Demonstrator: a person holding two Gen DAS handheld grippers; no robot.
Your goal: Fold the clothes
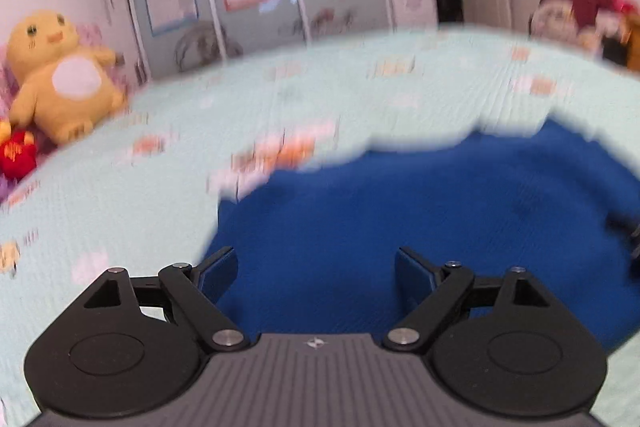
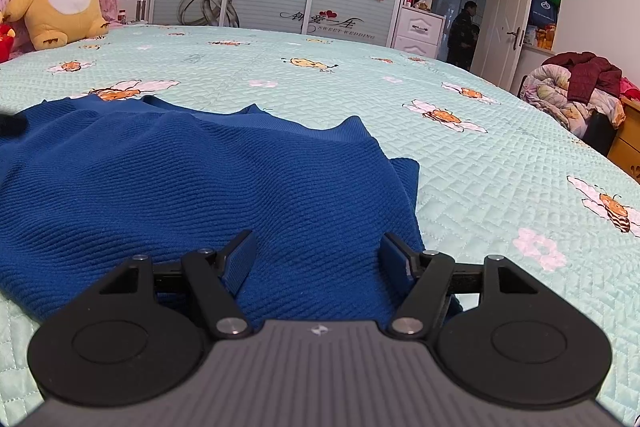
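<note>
A deep blue ribbed-knit sweater [image 2: 192, 179] lies spread on the pale green quilted bedspread with bee prints [image 2: 480, 131], directly ahead of and beneath both tools. The right gripper [image 2: 318, 259] hovers just over the sweater's near right part, its 2 fingers set wide with nothing pinched between them. The left gripper [image 1: 314, 275], in a blurred view, also stands wide and empty above the blue knit. The fabric looks soft, thick and fairly light, likely to sag and drape once lifted, with a ribbed texture that should resist slipping. A good hold is probably the doubled edge just right of the right gripper, or a ribbed hem.
</note>
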